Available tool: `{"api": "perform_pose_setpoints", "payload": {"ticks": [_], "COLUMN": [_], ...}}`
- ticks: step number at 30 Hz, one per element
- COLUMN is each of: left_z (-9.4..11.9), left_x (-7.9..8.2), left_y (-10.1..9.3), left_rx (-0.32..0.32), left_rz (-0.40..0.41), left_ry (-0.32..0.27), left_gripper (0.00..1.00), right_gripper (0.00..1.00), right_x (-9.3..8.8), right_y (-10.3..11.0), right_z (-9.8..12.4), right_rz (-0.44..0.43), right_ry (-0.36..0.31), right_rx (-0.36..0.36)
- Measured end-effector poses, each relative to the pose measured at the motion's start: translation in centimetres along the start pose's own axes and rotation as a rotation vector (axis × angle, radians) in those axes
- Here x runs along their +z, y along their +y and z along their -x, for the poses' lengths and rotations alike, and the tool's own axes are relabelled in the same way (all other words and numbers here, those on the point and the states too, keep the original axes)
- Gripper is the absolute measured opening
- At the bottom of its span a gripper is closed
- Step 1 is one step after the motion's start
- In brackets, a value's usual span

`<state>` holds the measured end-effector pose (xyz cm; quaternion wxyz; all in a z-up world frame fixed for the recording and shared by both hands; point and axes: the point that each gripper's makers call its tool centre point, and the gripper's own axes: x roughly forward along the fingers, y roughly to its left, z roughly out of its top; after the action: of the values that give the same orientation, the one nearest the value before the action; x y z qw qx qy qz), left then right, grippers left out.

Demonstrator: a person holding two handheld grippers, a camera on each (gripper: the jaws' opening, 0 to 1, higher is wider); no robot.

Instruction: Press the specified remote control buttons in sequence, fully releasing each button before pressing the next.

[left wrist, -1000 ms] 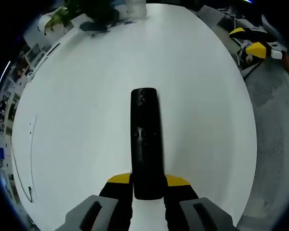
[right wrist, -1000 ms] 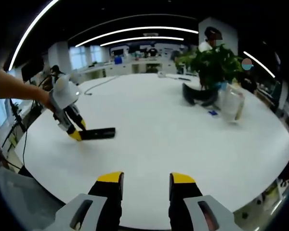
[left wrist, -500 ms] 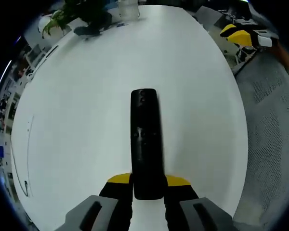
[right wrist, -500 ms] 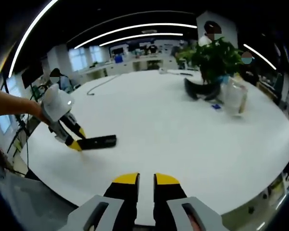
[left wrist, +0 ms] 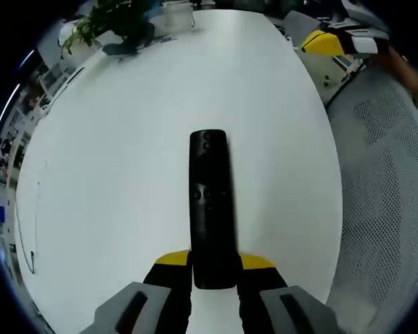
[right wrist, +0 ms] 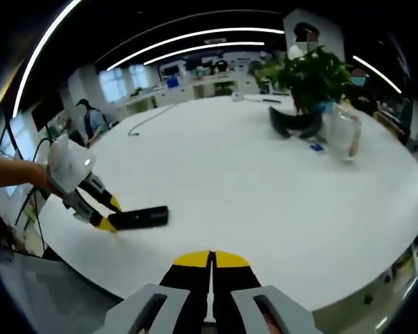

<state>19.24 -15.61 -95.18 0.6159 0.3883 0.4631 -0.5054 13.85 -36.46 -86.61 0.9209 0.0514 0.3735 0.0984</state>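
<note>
The left gripper [left wrist: 214, 266], black with yellow-tipped jaws, is clamped on the near end of a long, slim black remote control [left wrist: 211, 205]. From the left gripper view the remote runs straight away from the jaws, its face up, with small round buttons near the far end and a cluster at mid-length, too small to read. It lies low over the big round white table [left wrist: 125, 160], toward the table's edge; I cannot tell whether it rests on the surface or is held just above it.

In the right gripper view that same gripper [right wrist: 106, 221] comes in from the left, held by a person's hand [right wrist: 38, 177], with the remote [right wrist: 139, 218] sticking out sideways from its yellow tips near the table edge [right wrist: 279, 202].

The right gripper [right wrist: 210, 263] hovers above the near edge of the table, well apart from the remote, its two yellow-tipped jaws pressed together with nothing between them.

Far across the table stands a leafy green potted plant [right wrist: 312, 80] with a dark curved object [right wrist: 292, 124] at its foot and a clear plastic container [right wrist: 340, 136] just beside it. A thin dark cable [right wrist: 145, 118] lies on the far left part of the table
</note>
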Motion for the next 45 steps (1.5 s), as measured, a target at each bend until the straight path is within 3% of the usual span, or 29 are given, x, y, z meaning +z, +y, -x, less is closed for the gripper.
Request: {"api": "perform_pose_setpoints", "payload": {"ticks": [12,31,40,42,45], "left_z": [0.2,0.3,0.4,0.5,0.5], "left_x": [-0.2,-0.4,-0.5,-0.5,-0.4], "left_y": [-3.1,-6.9,-8.5,-8.9,-9.2], "left_rx": [0.008,0.012,0.012,0.013,0.016], "left_rz": [0.033,0.045,0.063,0.064,0.073], "left_ry": [-0.045,-0.092,-0.133,-0.144,-0.156], "left_gripper": [0.23,0.23,0.23,0.23,0.23], "right_gripper": [0.0,0.0,0.0,0.0,0.0], "right_x": [0.1,-0.8,-0.5,-0.7,-1.4], "right_y": [-0.1,0.6,2.0,2.5,3.6], "right_z": [0.2,0.1,0.1,-0.2,-0.7], "right_rz": [-0.024,0.018,-0.006,0.01,0.015], "right_ry": [-0.017,0.036,0.041,0.064,0.155], "right_rx": [0.002,0.015,0.08,0.106,0.163]}}
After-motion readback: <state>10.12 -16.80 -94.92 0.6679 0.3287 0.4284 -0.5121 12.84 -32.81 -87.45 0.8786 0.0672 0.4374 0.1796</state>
